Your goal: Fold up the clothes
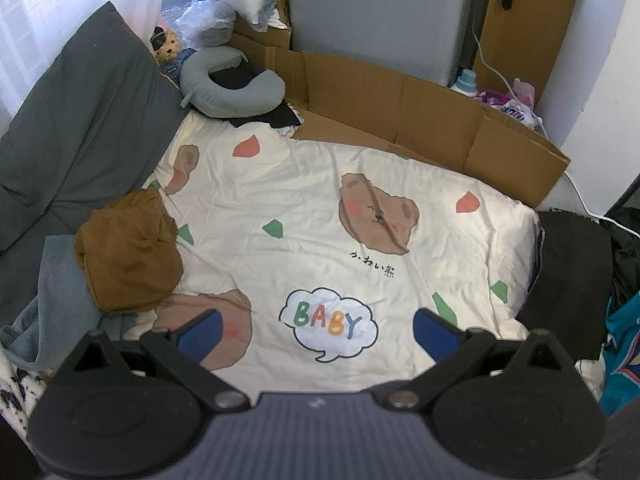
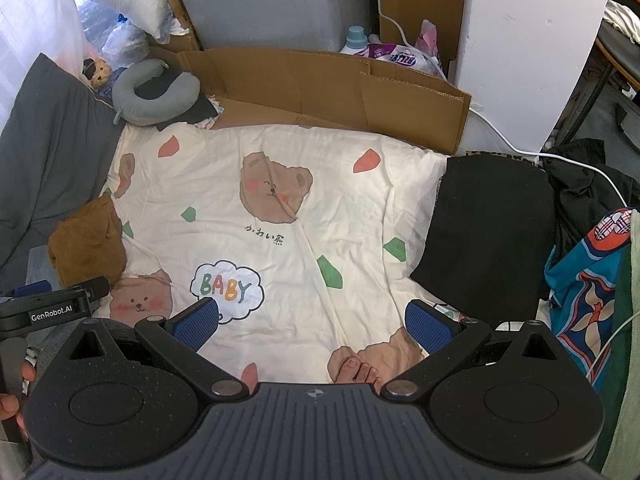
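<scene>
1. Two handheld grippers hover above a cream bedsheet (image 1: 304,208) printed with bear faces and a "BABY" speech bubble (image 1: 329,323); both hold nothing.
2. The left gripper (image 1: 316,330) has its blue-padded fingers (image 1: 200,334) spread wide apart over the sheet's near edge. Its body also shows at the left edge of the right wrist view, with a hand (image 2: 16,392) wrapped around the handle.
3. The right gripper (image 2: 312,320) likewise stands wide open, two blue pads (image 2: 430,326) flanking bare sheet.
4. Three garments can be counted at the sheet's left side: one crumpled brown garment (image 1: 128,252) lying on the sheet's left edge, one grey-blue piece (image 1: 56,300) partly under it, nearer the camera, and one large dark grey cloth (image 1: 80,128) spread along the far left.
5. One folded black garment (image 2: 488,232) sits at the sheet's right edge, with one blue patterned fabric (image 2: 580,280) just beyond it.
6. At the back: one grey U-shaped pillow (image 1: 232,84), one small plush toy (image 1: 166,46), one flattened cardboard box (image 1: 400,112) and one blue-capped bottle (image 2: 354,40).
7. One bare foot (image 2: 356,370) shows on the sheet between the right gripper's arms.
</scene>
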A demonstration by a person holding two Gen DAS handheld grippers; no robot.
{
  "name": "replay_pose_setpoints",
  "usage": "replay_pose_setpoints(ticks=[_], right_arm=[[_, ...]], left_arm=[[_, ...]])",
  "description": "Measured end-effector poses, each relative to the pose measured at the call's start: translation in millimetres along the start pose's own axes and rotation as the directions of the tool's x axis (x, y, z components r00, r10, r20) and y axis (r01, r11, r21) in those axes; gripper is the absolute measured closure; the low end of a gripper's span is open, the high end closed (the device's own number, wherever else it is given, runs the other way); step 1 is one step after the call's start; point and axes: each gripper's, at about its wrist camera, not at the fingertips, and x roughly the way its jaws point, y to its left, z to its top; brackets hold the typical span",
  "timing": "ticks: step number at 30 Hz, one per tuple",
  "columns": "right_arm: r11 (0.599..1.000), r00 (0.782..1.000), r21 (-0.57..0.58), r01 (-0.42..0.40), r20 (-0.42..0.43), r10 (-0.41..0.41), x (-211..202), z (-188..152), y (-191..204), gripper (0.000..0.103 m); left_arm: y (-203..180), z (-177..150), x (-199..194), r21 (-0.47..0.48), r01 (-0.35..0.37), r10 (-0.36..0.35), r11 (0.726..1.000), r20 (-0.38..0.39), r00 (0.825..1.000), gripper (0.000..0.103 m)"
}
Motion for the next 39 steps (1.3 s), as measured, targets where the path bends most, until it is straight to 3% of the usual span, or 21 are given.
replay_pose_setpoints(ticks=[27, 39], right_arm=[[1.000, 1.000, -0.012, -0.007, 0.001, 0.007, -1.3, -0.6, 5.0, 0.001], [1.000, 1.000, 0.004, -0.015, 0.019, 0.015, -4.9, 4.7, 0.0, 0.001]], left_arm=[[-1.4, 1.4, -0.7, 0.006, -0.005, 0.005, 1.000, -0.003, 1.000, 0.001], [1.0, 3.1, -3.8, 0.032, 0.056, -0.056, 0.998, -0.007, 0.998, 0.000]])
